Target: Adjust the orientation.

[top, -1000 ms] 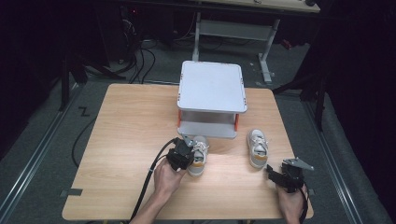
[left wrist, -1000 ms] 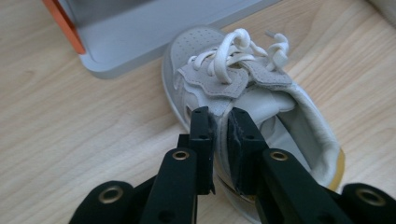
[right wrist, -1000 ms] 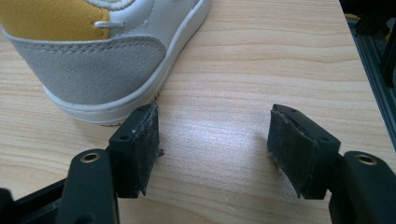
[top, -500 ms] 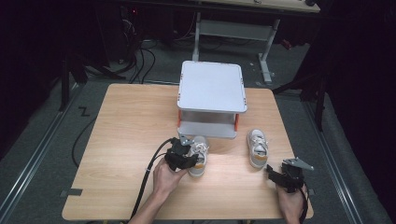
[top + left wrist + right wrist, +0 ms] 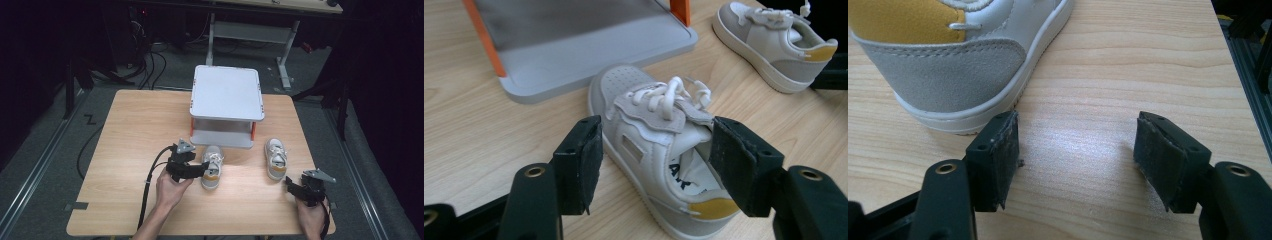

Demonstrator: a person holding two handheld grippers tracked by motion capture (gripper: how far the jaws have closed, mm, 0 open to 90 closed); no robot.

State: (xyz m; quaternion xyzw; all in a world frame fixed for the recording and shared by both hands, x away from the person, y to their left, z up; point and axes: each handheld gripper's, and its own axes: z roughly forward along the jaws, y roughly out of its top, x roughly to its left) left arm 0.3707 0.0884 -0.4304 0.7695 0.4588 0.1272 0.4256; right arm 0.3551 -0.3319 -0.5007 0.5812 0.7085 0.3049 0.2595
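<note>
A light wooden table [image 5: 130, 150] stands on grey carpet [image 5: 45, 150] in a dark room.

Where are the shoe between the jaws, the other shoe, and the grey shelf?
shoe between the jaws [image 5: 649, 145], left gripper view, on its side panel.
other shoe [image 5: 276, 158], high view, on its laces.
grey shelf [image 5: 226, 92], high view, on its top plate.

Matt suede-and-leather shoe [image 5: 659, 150] on smooth wood-grain table [image 5: 469, 130].
</note>
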